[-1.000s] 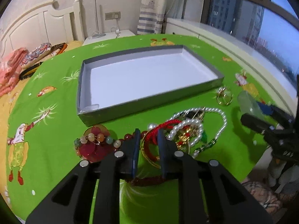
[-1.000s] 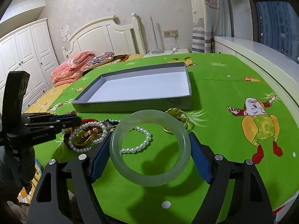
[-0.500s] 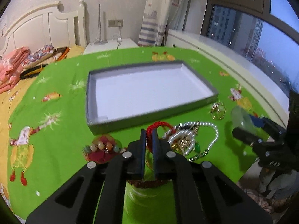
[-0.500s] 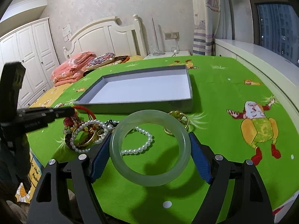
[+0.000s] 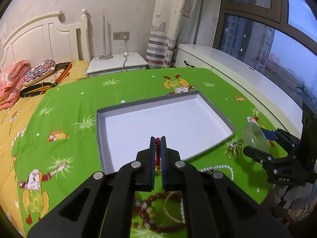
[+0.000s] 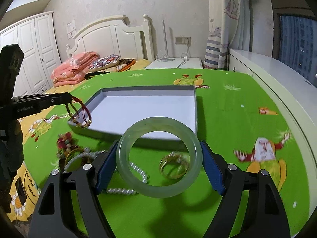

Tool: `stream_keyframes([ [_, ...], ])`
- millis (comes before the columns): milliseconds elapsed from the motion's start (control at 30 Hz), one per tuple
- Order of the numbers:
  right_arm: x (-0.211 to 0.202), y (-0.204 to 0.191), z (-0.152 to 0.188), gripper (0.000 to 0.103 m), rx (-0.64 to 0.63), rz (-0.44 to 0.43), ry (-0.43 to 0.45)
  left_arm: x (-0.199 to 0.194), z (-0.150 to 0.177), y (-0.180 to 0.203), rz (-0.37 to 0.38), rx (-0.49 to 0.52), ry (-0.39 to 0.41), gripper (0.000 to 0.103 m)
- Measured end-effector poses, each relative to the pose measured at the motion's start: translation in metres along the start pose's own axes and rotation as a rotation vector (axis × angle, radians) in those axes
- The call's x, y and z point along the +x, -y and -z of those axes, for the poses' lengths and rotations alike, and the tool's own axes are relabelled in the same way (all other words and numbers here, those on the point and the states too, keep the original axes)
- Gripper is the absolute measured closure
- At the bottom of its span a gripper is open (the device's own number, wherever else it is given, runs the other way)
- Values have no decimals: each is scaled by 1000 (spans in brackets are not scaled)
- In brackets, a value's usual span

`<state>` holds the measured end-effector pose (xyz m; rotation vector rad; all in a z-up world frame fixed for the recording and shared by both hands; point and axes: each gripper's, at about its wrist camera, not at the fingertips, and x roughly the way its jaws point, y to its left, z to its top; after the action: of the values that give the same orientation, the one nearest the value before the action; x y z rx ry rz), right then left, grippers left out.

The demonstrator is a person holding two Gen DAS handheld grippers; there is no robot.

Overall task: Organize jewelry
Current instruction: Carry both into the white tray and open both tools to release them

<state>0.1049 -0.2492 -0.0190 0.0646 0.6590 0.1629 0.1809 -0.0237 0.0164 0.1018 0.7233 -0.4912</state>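
On the left, the left gripper (image 5: pixel 158 138) has its jaws pinched tight on a red cord bracelet (image 6: pixel 80 111), which hangs clear of the surface and dangles over the near left corner of the grey tray (image 6: pixel 195 107). The tray lies open and white inside on the green cartoon-print cloth (image 6: pixel 227 103) covering the desk. Below and just in front of that corner a small heap of jewelry rests on the cloth: a string of red and pale beads (image 6: pixel 64 140), a gold bangle (image 6: pixel 72 154) and a pearl strand (image 6: pixel 120 190), the three lying close together. Further right, a cluster of gold rings (image 6: pixel 173 165) sits on the cloth near the tray's front wall. The right gripper (image 6: pixel 159 161) holds a pale green jade bangle (image 6: pixel 158 190) flat between widely spread jaws, their blue pads (image 6: pixel 106 167) pressing on its outer rim, raised above the cloth just before the tray.
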Motion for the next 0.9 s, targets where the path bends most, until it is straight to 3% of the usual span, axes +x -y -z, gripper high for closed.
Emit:
stream_keyframes([
  [267, 51, 4, -38, 27, -41, -5, -92, 36, -29, -20, -26, -29, -37, 98],
  [667, 111, -4, -43, 27, -89, 2, -211, 68, 2, -48, -123, -55, -119, 96],
  [700, 115, -5, -42, 27, -96, 8, -220, 68, 3, -50, -129, -59, -122, 93],
  [733, 117, -6, -42, 27, -103, 14, -231, 68, 4, -52, -133, -65, -122, 84],
  [767, 117, -7, -41, 27, -105, 17, -234, 66, 5, -54, -139, -74, -116, 67],
  [833, 110, -7, -43, 22, -98, 25, -205, 58, 9, -57, -163, -91, -89, 43],
  [900, 97, -3, -46, 20, -76, 20, -166, 49, 11, -58, -176, -97, -68, 41],
])
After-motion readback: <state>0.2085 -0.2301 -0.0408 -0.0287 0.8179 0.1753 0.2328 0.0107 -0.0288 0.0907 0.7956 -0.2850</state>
